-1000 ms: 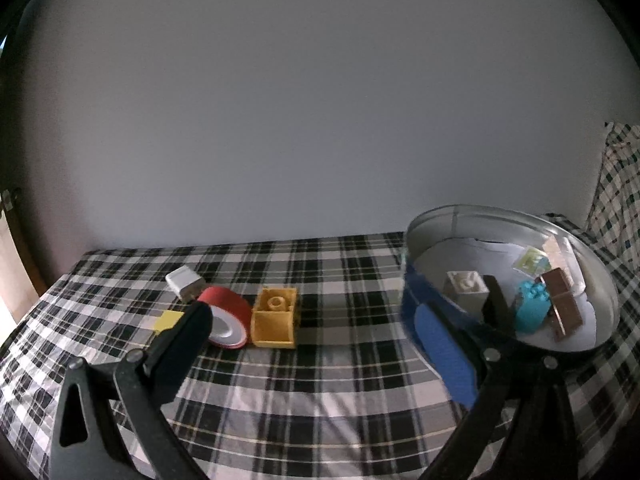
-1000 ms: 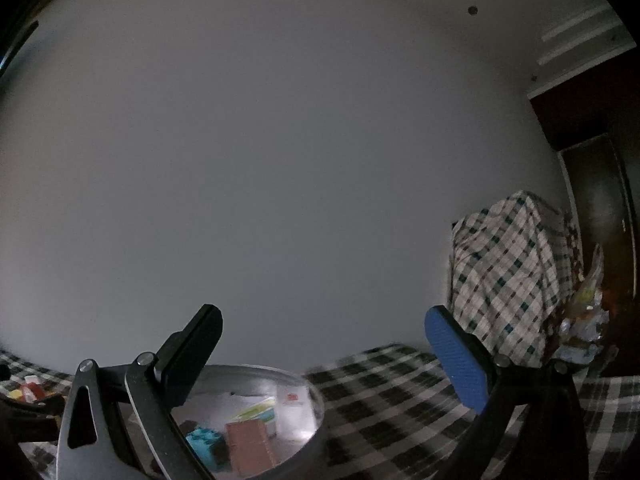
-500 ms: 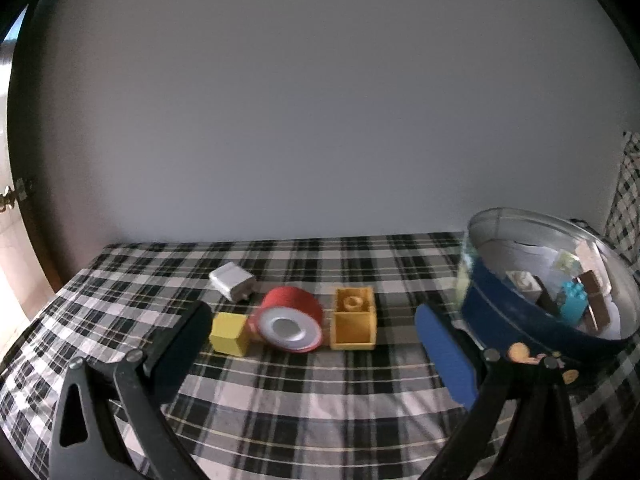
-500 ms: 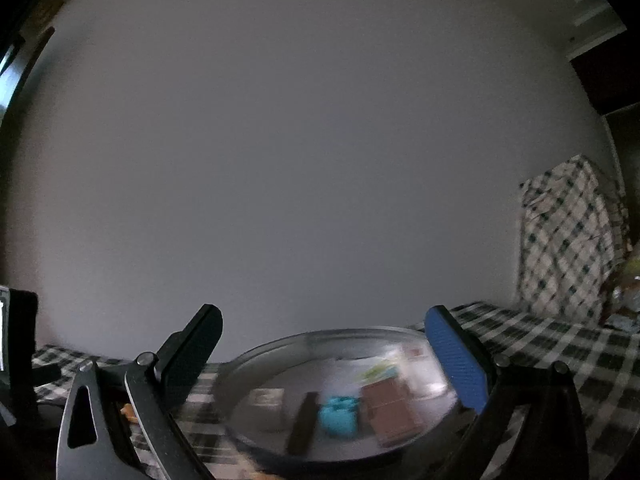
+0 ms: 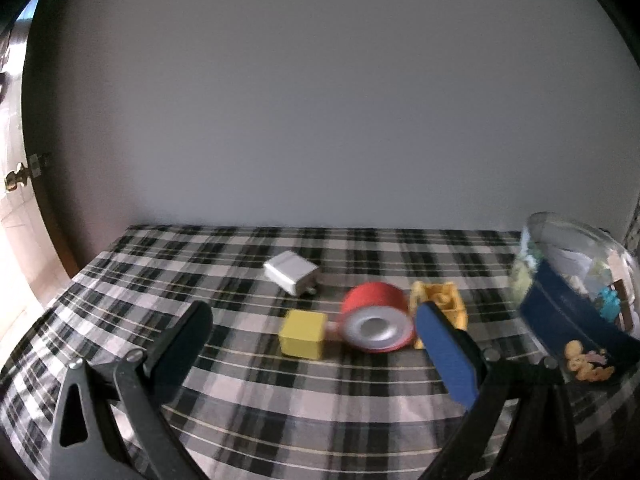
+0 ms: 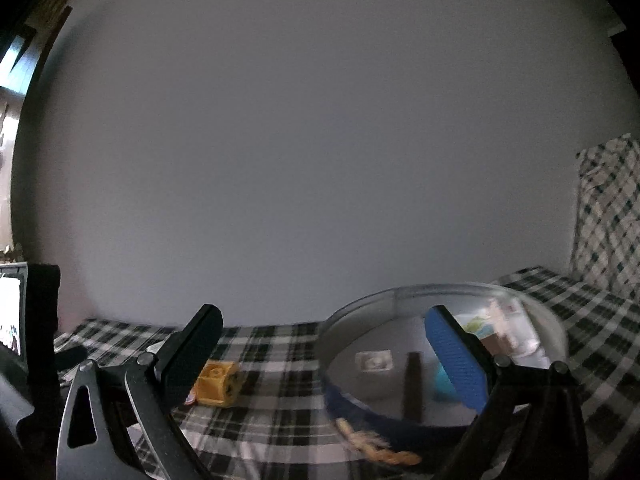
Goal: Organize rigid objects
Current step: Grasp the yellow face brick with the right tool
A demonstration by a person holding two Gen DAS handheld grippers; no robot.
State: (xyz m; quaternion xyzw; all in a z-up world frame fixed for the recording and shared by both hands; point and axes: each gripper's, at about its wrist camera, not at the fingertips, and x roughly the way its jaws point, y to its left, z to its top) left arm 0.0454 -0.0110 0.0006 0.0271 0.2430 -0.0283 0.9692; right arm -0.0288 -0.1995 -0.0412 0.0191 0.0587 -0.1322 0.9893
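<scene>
Both grippers, left gripper (image 5: 312, 344) and right gripper (image 6: 326, 354), are hanging wide open and empty; the left is probably lining up on the small yellow cube (image 5: 302, 334), bound for the round blue metal tin (image 5: 568, 320).

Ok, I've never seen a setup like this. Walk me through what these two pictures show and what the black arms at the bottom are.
No robot here: a person holds a pair of hand-held tongs in each hand, and each carries a wide-angle camera looking forward along its two fingers. The black arms are those fingers.

The left-hand picture shows the left tongs, open and holding nothing. Ahead, on a checked cloth, lie a white charger plug, a yellow cube, a red tape roll and an orange toy brick, partly behind one finger. At the far right stands a round blue tin with small items already inside.

The right-hand picture shows the right tongs, also open and empty, close to the same tin. The orange brick appears again on the left. Both pictures are slightly blurred.
</scene>
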